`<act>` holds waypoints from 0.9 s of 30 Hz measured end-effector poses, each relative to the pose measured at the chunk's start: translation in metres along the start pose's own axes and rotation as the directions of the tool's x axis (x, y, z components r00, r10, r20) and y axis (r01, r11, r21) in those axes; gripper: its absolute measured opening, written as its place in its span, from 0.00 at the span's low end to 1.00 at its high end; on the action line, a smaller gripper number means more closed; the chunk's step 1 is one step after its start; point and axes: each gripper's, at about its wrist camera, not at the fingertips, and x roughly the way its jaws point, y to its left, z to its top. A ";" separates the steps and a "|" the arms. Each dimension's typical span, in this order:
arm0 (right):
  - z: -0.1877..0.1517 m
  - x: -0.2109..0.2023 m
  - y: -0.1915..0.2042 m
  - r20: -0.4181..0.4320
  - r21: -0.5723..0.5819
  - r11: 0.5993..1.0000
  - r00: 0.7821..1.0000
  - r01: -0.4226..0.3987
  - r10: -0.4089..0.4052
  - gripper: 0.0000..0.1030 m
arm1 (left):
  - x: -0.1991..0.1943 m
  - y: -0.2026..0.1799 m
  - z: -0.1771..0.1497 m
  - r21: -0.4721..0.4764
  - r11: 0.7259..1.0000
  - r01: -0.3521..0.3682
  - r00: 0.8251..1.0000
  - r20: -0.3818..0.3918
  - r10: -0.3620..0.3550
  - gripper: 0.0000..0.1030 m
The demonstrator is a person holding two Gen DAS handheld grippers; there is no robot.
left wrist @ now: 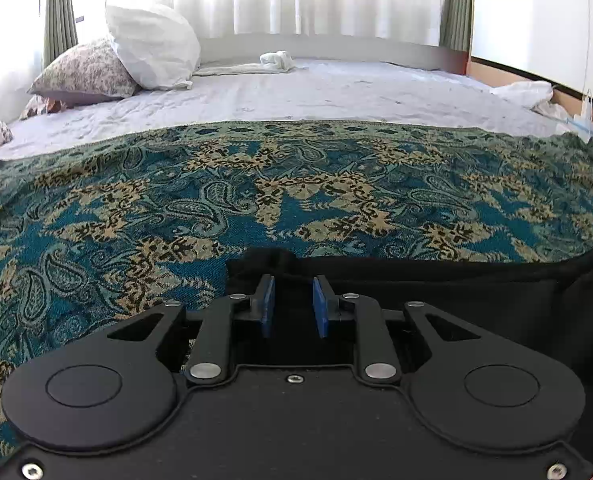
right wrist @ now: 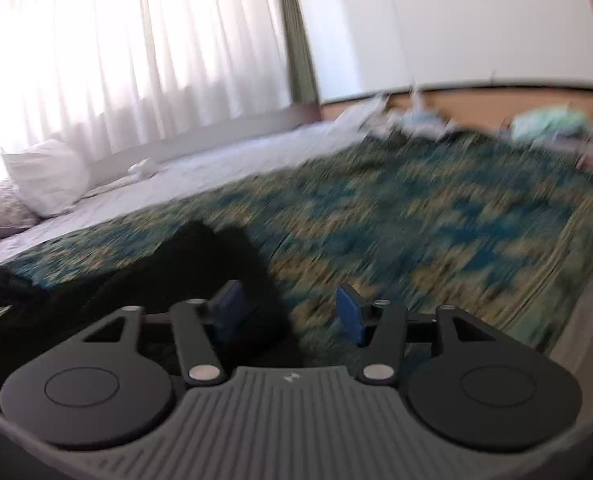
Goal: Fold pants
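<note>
While the black pants (left wrist: 436,292) lie on the patterned bedspread (left wrist: 296,184) near its front edge, the left gripper (left wrist: 294,306) sits over one corner with jaws narrowed around a bunched fold; whether the pads pinch it I cannot tell. The right gripper (right wrist: 292,312), blurred, stands with jaws apart, cloth beside its left pad. Both should probably catch full layers before lifting. Pillows (left wrist: 152,48) and a white towel (left wrist: 276,60) lie well apart; nothing blocks the fold.
</note>
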 end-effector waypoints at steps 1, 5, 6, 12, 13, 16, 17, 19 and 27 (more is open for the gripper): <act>0.006 -0.002 0.002 0.017 -0.022 1.000 1.000 0.006 -0.006 0.64 | 0.000 -0.002 0.001 0.005 1.000 -0.006 1.000 0.002 0.006 0.21; 0.033 0.001 0.027 0.021 -0.107 0.989 0.994 -0.102 0.105 0.64 | 0.000 -0.004 0.000 0.007 1.000 -0.011 1.000 0.005 0.011 0.22; 0.037 0.004 0.035 0.010 -0.130 0.982 0.990 -0.138 0.140 0.65 | 0.000 -0.003 0.000 0.004 1.000 -0.009 1.000 0.005 0.009 0.22; 0.033 0.045 0.098 -0.136 -0.311 0.907 0.957 -0.285 0.255 0.67 | 0.002 0.001 -0.001 -0.012 1.000 0.003 1.000 0.006 -0.003 0.22; 0.030 0.052 0.106 -0.152 -0.349 0.897 0.961 -0.273 0.233 0.67 | 0.002 0.000 -0.001 -0.009 1.000 0.001 1.000 0.007 -0.001 0.22; 0.021 0.067 0.114 -0.172 -0.427 0.877 0.972 -0.222 0.162 0.63 | 0.002 0.001 -0.002 -0.008 1.000 0.000 1.000 0.008 0.000 0.22; 0.020 0.072 0.113 -0.175 -0.443 0.873 0.975 -0.203 0.137 0.63 | 0.002 0.000 -0.002 -0.008 1.000 0.000 1.000 0.008 0.000 0.22; 0.016 0.080 0.106 -0.181 -0.459 0.875 0.980 -0.156 0.080 0.62 | 0.002 0.000 -0.002 -0.008 1.000 0.001 1.000 0.008 -0.001 0.22; 0.021 0.105 0.070 -0.270 -0.220 0.961 0.957 -0.168 0.106 0.72 | 0.003 0.004 -0.001 -0.041 0.999 0.022 1.000 0.006 -0.022 0.22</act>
